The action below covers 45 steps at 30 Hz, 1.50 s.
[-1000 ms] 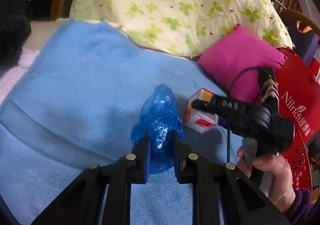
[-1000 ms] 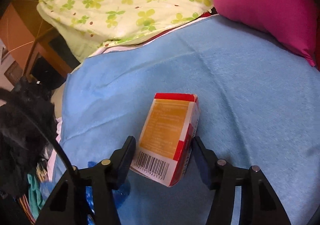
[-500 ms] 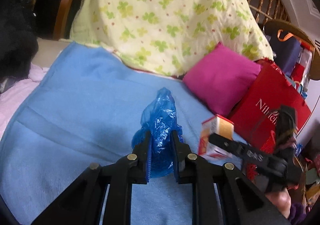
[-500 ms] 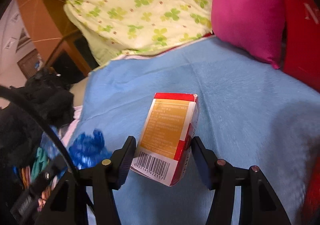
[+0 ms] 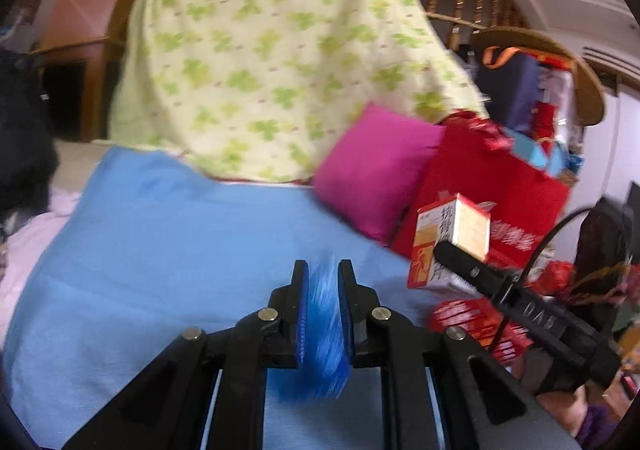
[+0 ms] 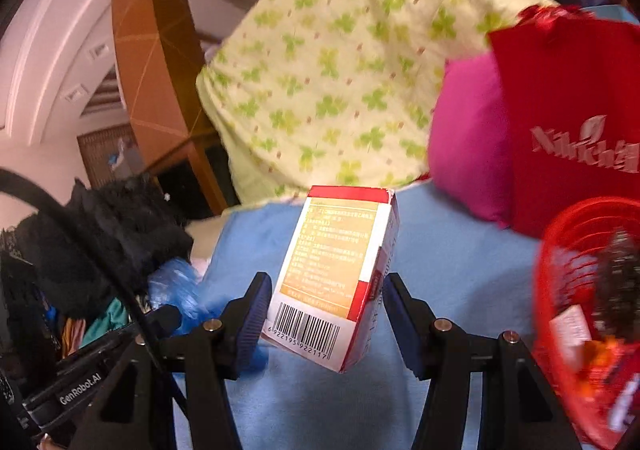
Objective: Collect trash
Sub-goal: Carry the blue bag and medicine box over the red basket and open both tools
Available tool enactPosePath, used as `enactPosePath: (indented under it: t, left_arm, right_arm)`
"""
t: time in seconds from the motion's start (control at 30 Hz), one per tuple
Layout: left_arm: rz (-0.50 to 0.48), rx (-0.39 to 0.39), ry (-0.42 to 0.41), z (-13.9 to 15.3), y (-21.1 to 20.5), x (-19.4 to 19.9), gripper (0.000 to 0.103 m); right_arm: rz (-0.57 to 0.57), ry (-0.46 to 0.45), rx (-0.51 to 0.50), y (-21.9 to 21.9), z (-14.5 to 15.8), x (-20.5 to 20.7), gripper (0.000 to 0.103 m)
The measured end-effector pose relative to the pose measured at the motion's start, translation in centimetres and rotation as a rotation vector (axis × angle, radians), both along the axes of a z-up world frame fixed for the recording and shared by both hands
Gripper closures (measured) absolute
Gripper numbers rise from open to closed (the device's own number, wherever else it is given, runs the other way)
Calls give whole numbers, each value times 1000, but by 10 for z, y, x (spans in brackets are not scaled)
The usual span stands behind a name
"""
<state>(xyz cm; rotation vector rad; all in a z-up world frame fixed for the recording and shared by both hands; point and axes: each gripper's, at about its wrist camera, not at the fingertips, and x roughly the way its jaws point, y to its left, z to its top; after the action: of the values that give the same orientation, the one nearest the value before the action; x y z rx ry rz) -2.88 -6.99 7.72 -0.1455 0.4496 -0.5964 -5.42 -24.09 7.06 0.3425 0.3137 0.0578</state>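
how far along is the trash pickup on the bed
Done: the red basket already holds some trash. In hand: the left gripper is shut on the blue plastic bag; the right gripper clamps the small carton. Left: dropping both into the basket. No other litter shows on the blue blanket.

A crumpled blue plastic bag (image 5: 324, 334), blurred, is pinched between two black fingers above the blue blanket (image 5: 160, 250). A small carton (image 6: 340, 274), red, white and orange with a barcode on its lower end, is held tilted beside a red mesh basket (image 6: 560, 290) containing scraps.
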Motion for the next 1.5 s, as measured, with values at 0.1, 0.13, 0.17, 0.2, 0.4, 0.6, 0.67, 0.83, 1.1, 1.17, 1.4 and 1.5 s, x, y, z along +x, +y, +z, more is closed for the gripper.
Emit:
enactPosePath:
  t: [0.1, 0.13, 0.17, 0.2, 0.4, 0.6, 0.67, 0.83, 1.1, 1.17, 1.4, 1.5]
  left_arm:
    - [-70, -10, -27, 16, -26, -11, 88]
    - [-87, 23, -52, 20, -39, -16, 88]
    - [-96, 65, -79, 22, -52, -20, 88]
    - [-99, 103, -105, 21, -63, -22, 88]
    - [-69, 181, 87, -50, -77, -8, 88]
    - [-98, 135, 323, -104, -65, -22, 74]
    - [-74, 137, 315, -103, -65, -24, 24]
    - [-25, 95, 352, -104, -57, -36, 18]
    - [36, 181, 432, -148, -71, -17, 16]
    - [26, 154, 415, -145, -71, -13, 27]
    - [-59, 196, 365, -135, -96, -7, 46]
    - [-97, 183, 309, -112, -108, -17, 46]
  right_arm:
    - [-50, -44, 14, -21, 6, -27, 42]
    - [-76, -61, 27, -31, 7, -38, 42]
    - [-97, -74, 44, -41, 8, -48, 42]
    - [-128, -85, 69, -54, 7, -59, 42]
    - [-275, -101, 168, -109, 2, -83, 42]
    - [-245, -119, 261, -119, -1, -87, 42]
    - [-250, -125, 250, -123, 2, -94, 42]
    - [-302, -172, 247, -137, 11, -115, 42]
    - [-333, -162, 211, -136, 4, -128, 42]
    - [-337, -165, 190, -134, 5, -133, 42]
    - [-375, -149, 156, -143, 6, -150, 42]
    - [-413, -145, 181, -158, 5, -160, 42]
